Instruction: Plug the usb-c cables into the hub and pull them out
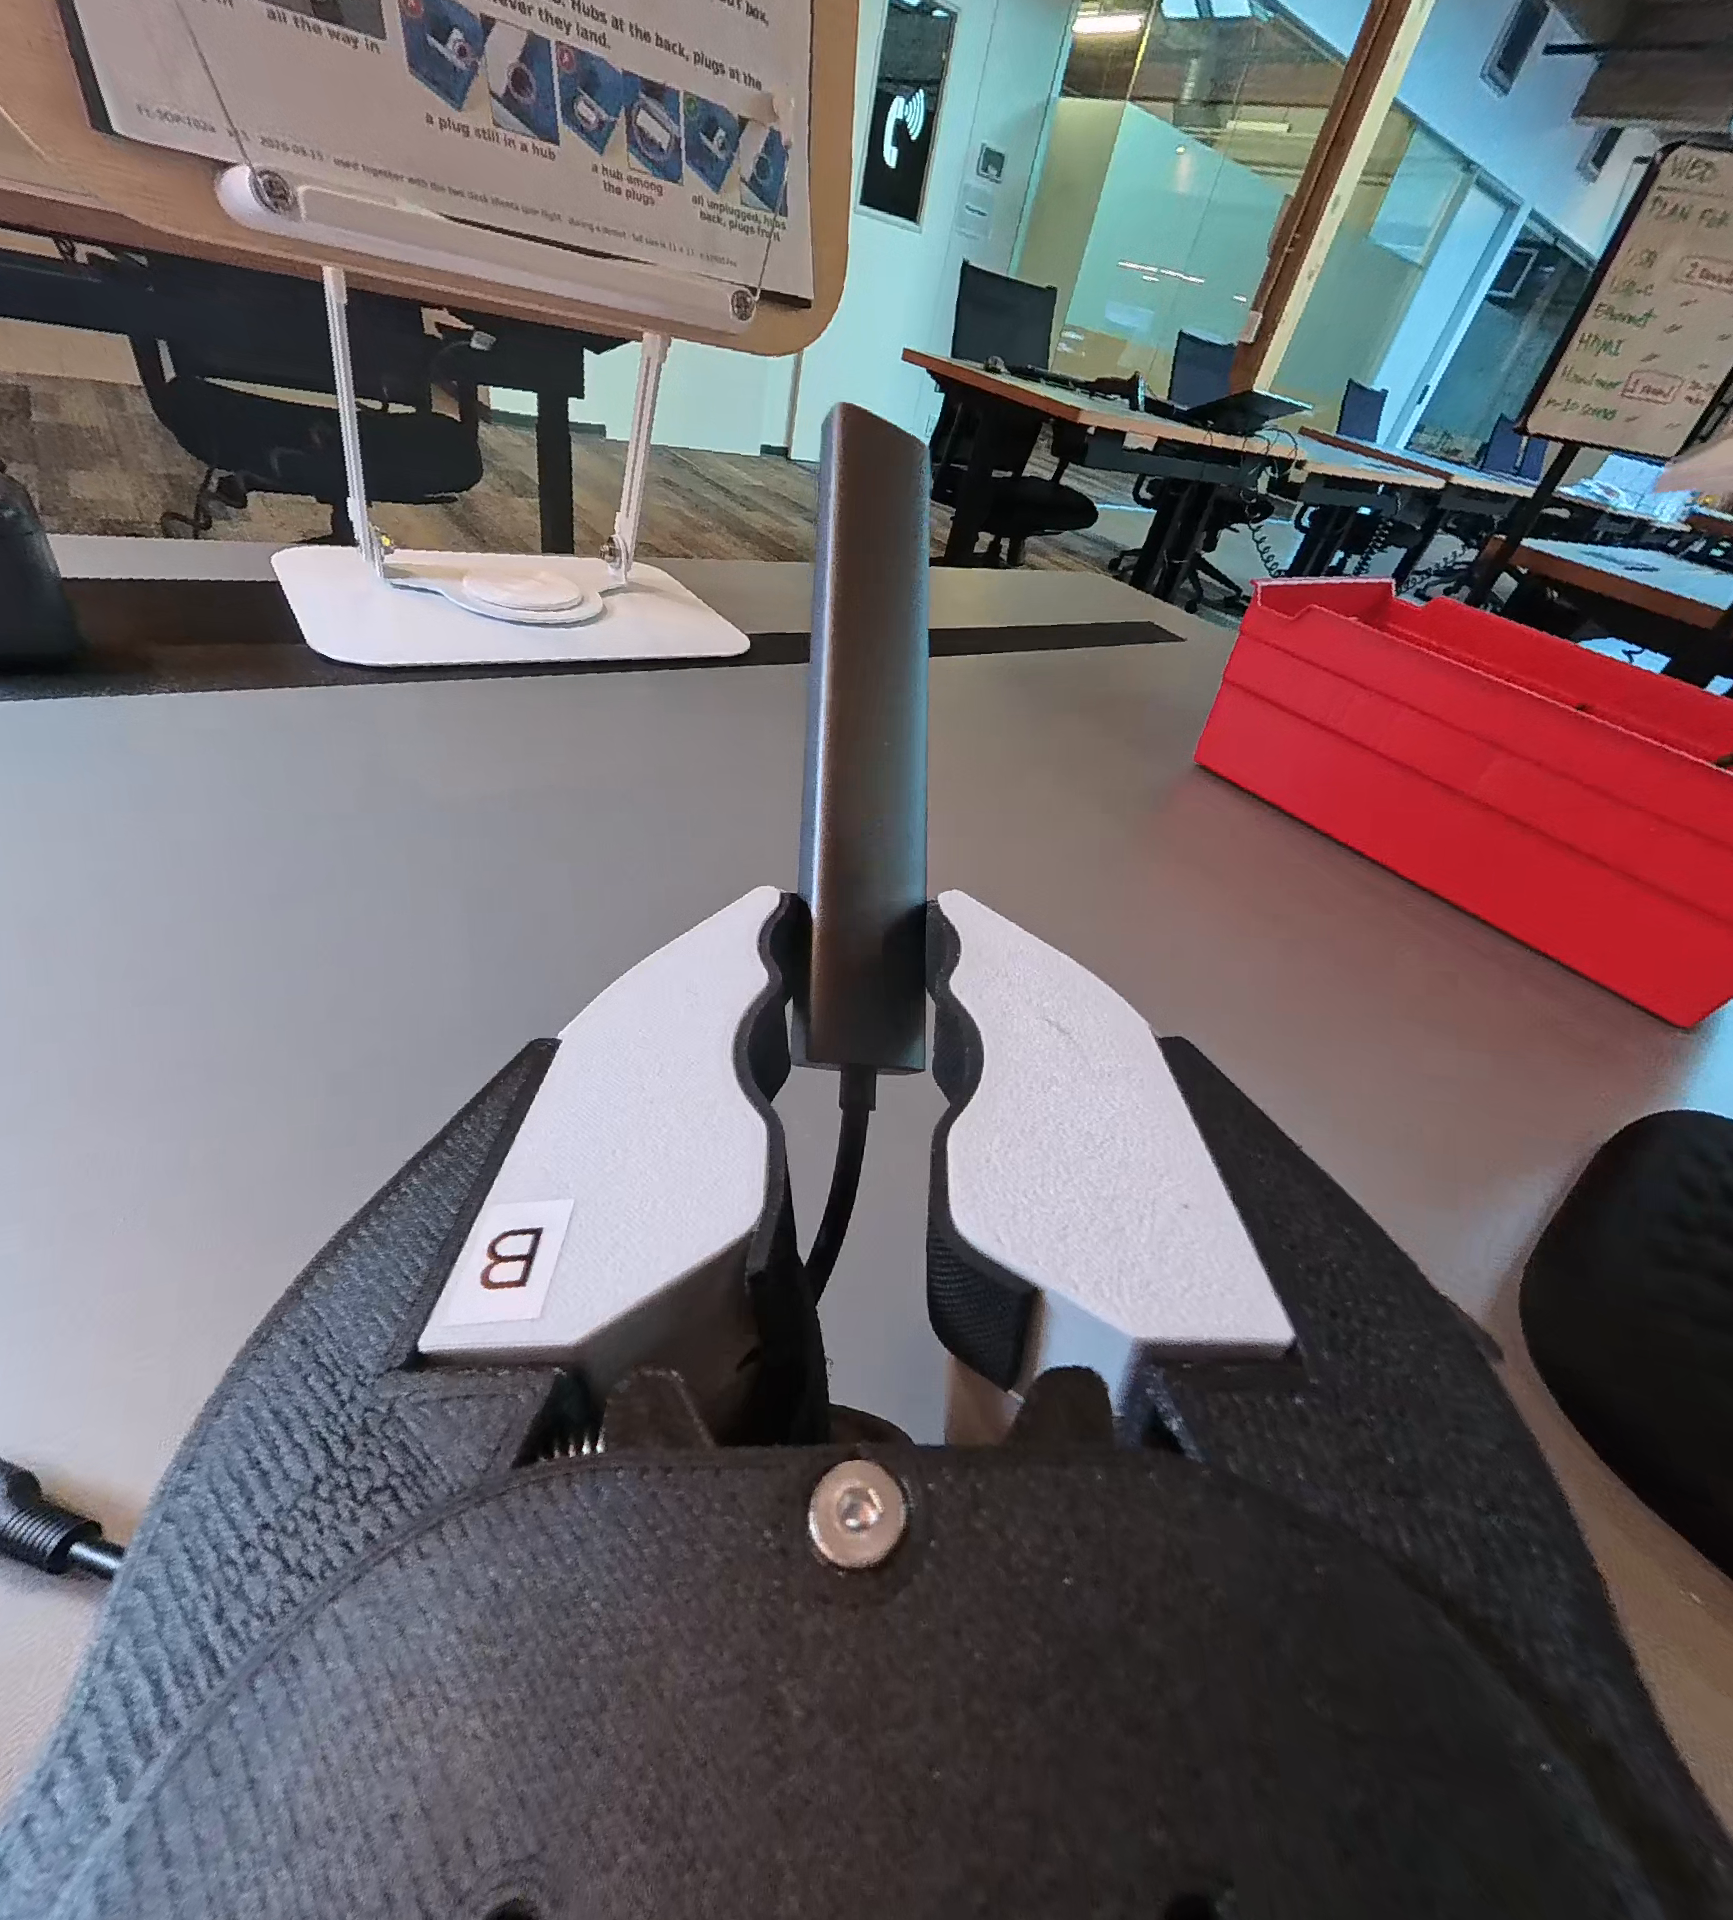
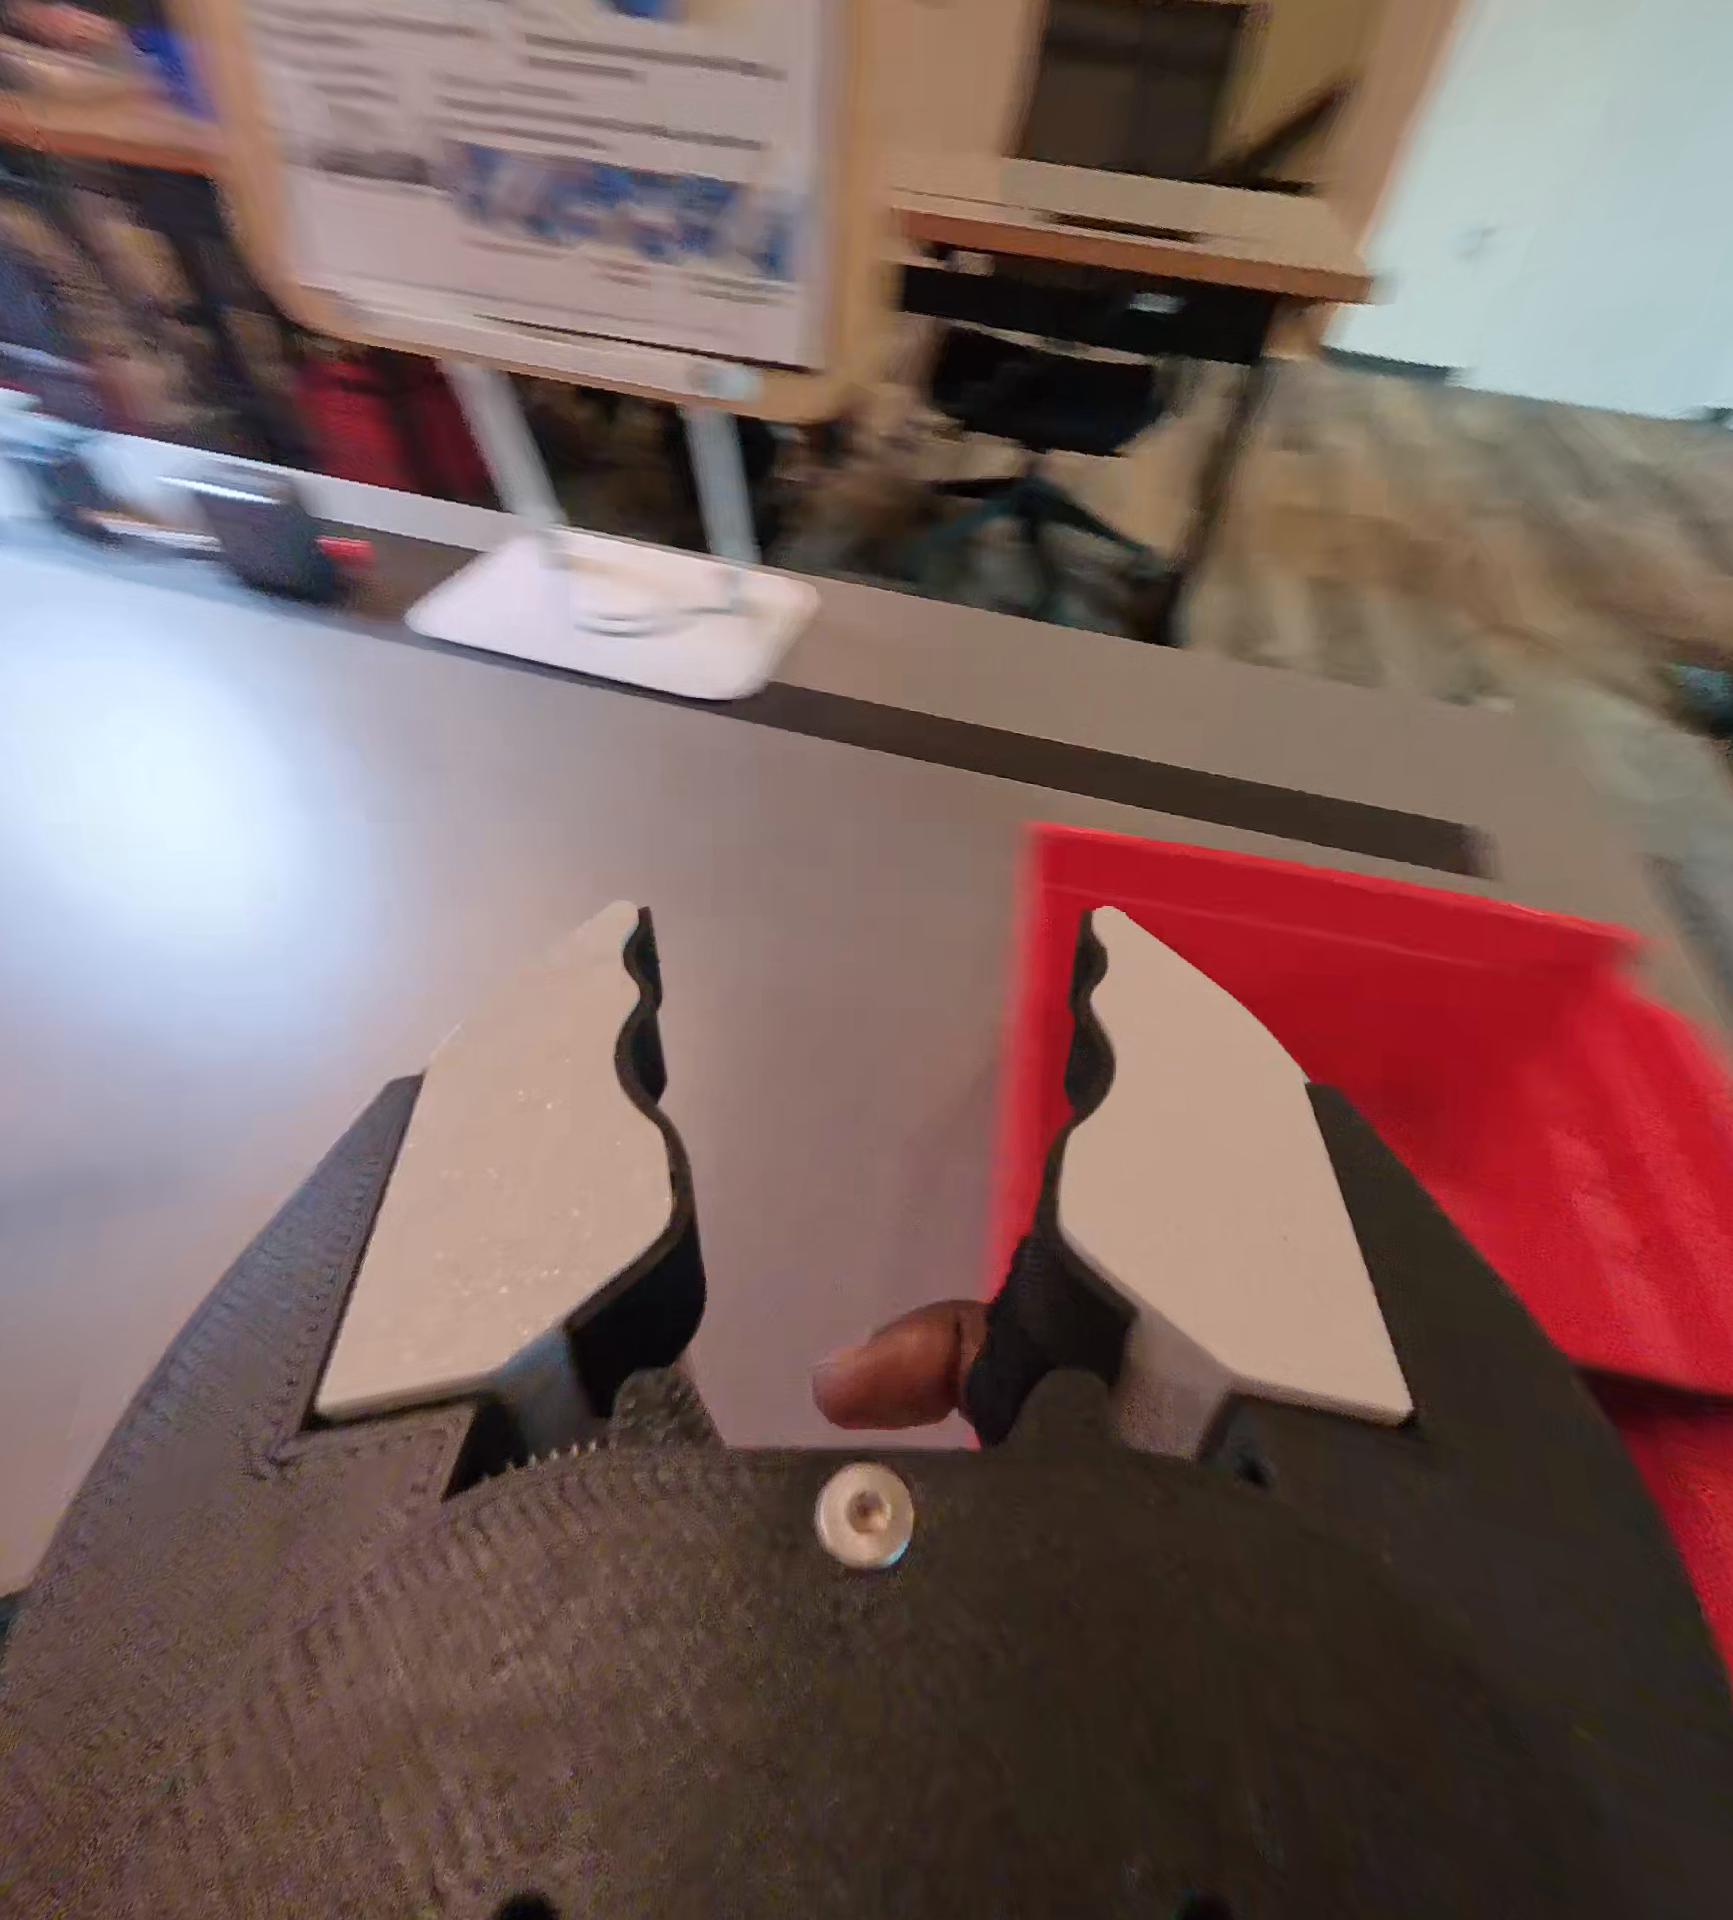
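The hub (image 1: 864,748) is standing upright above the tabletop (image 1: 322,935), clamped in the left hand-held gripper (image 1: 862,935) (ports presumably reachable), while the right hand-held gripper (image 2: 867,925) is hovering open and empty beside the red bin (image 2: 1464,1039).

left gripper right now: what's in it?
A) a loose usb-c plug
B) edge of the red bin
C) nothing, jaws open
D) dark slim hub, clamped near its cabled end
D: in the left wrist view the left gripper is closed on the dark hub, which sticks out past the fingertips with its black cable trailing back between the fingers.
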A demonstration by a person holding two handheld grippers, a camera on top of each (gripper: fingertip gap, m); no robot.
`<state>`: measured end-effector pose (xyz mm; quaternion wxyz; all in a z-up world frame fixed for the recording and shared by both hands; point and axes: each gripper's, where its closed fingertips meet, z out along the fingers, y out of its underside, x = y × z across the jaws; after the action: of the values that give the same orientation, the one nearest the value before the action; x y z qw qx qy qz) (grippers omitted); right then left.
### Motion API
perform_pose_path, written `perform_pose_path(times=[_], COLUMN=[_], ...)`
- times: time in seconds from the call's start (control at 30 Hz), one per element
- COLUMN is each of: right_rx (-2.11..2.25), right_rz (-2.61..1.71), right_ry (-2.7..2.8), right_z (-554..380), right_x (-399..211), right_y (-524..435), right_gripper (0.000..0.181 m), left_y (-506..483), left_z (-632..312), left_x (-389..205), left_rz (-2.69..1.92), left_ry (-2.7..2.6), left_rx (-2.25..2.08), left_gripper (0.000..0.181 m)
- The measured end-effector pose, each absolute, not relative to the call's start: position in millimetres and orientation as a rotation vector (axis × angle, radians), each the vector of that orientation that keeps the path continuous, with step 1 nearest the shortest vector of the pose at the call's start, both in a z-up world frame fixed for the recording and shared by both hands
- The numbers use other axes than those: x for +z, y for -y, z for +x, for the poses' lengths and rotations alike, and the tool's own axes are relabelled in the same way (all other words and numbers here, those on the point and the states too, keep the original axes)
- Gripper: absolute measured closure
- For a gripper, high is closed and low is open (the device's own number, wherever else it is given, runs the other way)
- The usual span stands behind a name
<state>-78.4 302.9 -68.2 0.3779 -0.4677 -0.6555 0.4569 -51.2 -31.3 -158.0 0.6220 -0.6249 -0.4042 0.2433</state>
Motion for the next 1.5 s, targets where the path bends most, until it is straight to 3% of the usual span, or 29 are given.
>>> perform_pose_path(times=[0.23,0.5,0.6,0.8,0.87,1.0,1.13,1.33,1.5], right_rx=[1.897,2.043,2.064,2.095,2.098,2.121,2.129,2.072,1.728], right_rz=[-0.768,-0.755,-0.813,-0.805,-0.778,-0.690,-0.671,-0.582,-0.614], right_ry=[2.189,2.283,2.240,2.259,2.246,2.231,2.092,1.888,1.754], right_z=[-18.8,-26.0,-31.8,-28.2,-27.3,-19.9,-28.0,-33.2,-38.6], right_x=[-82.7,-106.6,-107.1,-105.9,-105.8,-98.4,-71.1,-2.0,50.2], right_y=[-77.7,13.8,15.9,22.0,23.3,20.5,-0.6,-59.3,-154.3], right_gripper=[0.114,0.123,0.144,0.141,0.160,0.172,0.172,0.171,0.171], left_y=[26.2,13.1,10.3,6.5,2.2,-2.9,10.2,11.2,10.4], left_z=[-42.1,-31.0,-29.5,-24.3,-20.4,-16.4,-18.8,-25.7,-32.6], left_x=[-138.6,-130.4,-131.2,-126.9,-124.9,-122.7,-108.1,-118.6,-135.8], left_rz=[-1.356,-1.357,-1.364,-1.358,-1.360,-1.362,-1.252,-1.286,-1.376], left_ry=[0.835,0.741,0.740,0.698,0.664,0.622,0.630,0.697,0.772], left_rx=[0.521,0.471,0.447,0.422,0.405,0.400,0.470,0.458,0.478], left_gripper=[0.158,0.158,0.158,0.158,0.158,0.155,0.133,0.132,0.132])
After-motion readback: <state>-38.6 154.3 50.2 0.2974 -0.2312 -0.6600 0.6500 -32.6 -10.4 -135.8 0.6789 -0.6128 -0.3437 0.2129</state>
